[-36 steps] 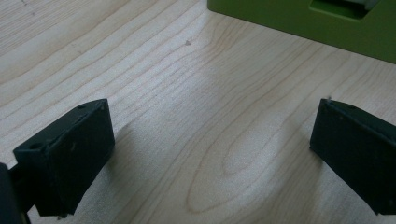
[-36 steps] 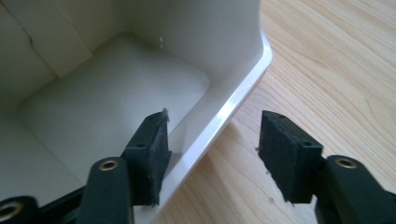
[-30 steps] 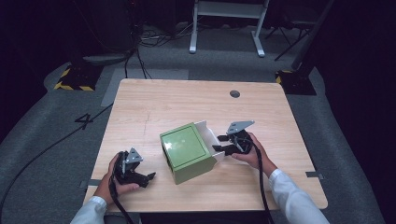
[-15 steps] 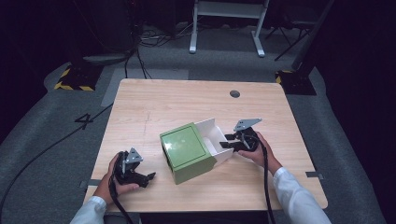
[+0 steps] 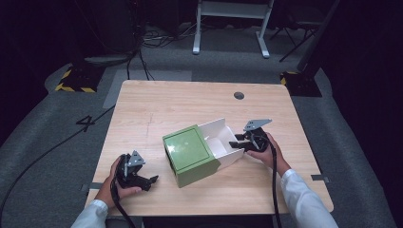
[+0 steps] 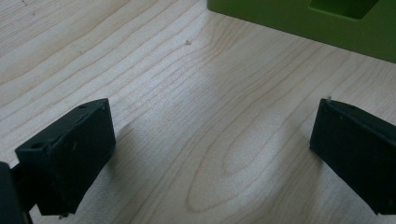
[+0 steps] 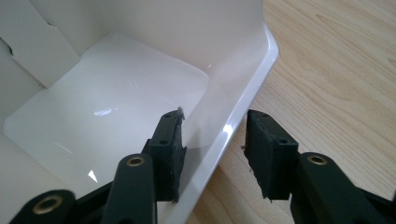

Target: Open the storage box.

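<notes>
A green box sleeve [image 5: 190,154] lies mid-table, and a white inner tray [image 5: 218,137] sticks out of its right end. My right gripper [image 5: 236,142] is at the tray's outer end. In the right gripper view its jaws [image 7: 212,140] are closed across the tray's end wall [image 7: 243,93], one pad inside the glossy tray and one outside over the wood. My left gripper [image 5: 151,183] rests on the table at the front left, a little short of the sleeve. In the left gripper view its jaws [image 6: 210,149] stand wide apart over bare wood, with the green sleeve [image 6: 299,18] ahead.
The wooden table [image 5: 157,109] has a dark round cable hole [image 5: 239,95] at the back right. Cables trail from both grippers toward the front edge. Beyond the table are a dark floor and a white stand's legs [image 5: 228,28].
My right gripper closed on the tray's end wall and moved right, drawing the white tray further out of the green sleeve. The left gripper stayed put.
</notes>
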### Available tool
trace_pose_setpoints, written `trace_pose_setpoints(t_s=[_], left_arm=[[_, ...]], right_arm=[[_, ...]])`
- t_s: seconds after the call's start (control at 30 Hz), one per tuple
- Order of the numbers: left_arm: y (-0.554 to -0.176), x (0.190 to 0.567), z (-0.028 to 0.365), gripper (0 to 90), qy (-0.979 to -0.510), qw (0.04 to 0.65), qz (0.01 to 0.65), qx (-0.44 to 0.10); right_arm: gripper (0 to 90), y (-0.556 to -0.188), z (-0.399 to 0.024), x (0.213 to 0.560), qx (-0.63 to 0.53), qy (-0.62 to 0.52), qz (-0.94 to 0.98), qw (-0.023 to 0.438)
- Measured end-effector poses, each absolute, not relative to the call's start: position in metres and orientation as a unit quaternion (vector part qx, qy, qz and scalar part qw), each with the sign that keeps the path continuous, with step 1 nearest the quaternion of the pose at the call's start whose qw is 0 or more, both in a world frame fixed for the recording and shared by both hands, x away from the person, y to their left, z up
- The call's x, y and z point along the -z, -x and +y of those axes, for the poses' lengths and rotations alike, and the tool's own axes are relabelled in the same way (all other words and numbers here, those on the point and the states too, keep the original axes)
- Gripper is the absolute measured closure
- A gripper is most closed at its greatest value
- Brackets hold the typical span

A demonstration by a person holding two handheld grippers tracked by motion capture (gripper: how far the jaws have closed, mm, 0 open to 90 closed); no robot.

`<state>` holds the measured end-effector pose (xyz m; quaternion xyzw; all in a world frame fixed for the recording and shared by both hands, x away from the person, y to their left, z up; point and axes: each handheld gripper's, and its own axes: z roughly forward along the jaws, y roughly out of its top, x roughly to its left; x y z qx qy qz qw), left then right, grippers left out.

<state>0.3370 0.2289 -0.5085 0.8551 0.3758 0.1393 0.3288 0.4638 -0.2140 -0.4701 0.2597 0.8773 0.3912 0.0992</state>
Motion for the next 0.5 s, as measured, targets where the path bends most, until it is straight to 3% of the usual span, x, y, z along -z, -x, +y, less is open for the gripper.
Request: trace_pose_setpoints(t_s=[0.5], left_arm=[[-0.3367, 0.5087, 0.2287, 0.5, -0.854, 0.330, 0.378, -0.139]], right_arm=[[57.2, -0.4657, -0.2179, 0.4702, -0.389, -0.265, 0.876, 0.109]])
